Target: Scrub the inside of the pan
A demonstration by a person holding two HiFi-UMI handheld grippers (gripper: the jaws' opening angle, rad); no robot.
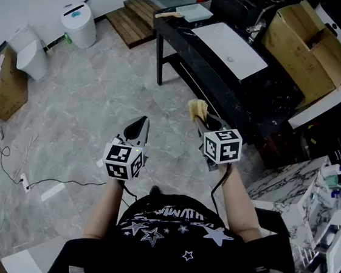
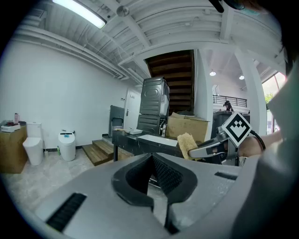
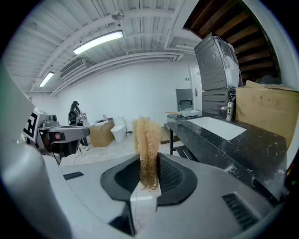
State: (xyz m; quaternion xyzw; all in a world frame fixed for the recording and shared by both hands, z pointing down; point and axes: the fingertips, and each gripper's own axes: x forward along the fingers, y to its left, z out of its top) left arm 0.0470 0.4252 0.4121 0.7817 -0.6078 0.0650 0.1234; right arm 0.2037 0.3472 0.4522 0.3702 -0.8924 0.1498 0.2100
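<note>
No pan shows in any view. My right gripper (image 1: 200, 121) is shut on a yellow loofah scrubber (image 1: 197, 109), which sticks up from between its jaws (image 3: 146, 149). The left gripper (image 1: 138, 125) is shut with nothing in it; in the left gripper view its dark pads (image 2: 163, 173) meet. Both are held side by side above the floor, in front of the person's body. From the left gripper view the scrubber (image 2: 186, 144) is seen at the right, clamped at the tip of the right gripper (image 2: 194, 150).
A black counter (image 1: 267, 95) with a white sink (image 1: 229, 48) stands ahead to the right. Cardboard boxes (image 1: 306, 47) lie behind it. A white bin (image 1: 79, 23), a toilet (image 1: 30, 55) and wooden steps (image 1: 131, 21) are at the far left. A cable (image 1: 43, 179) runs over the grey floor.
</note>
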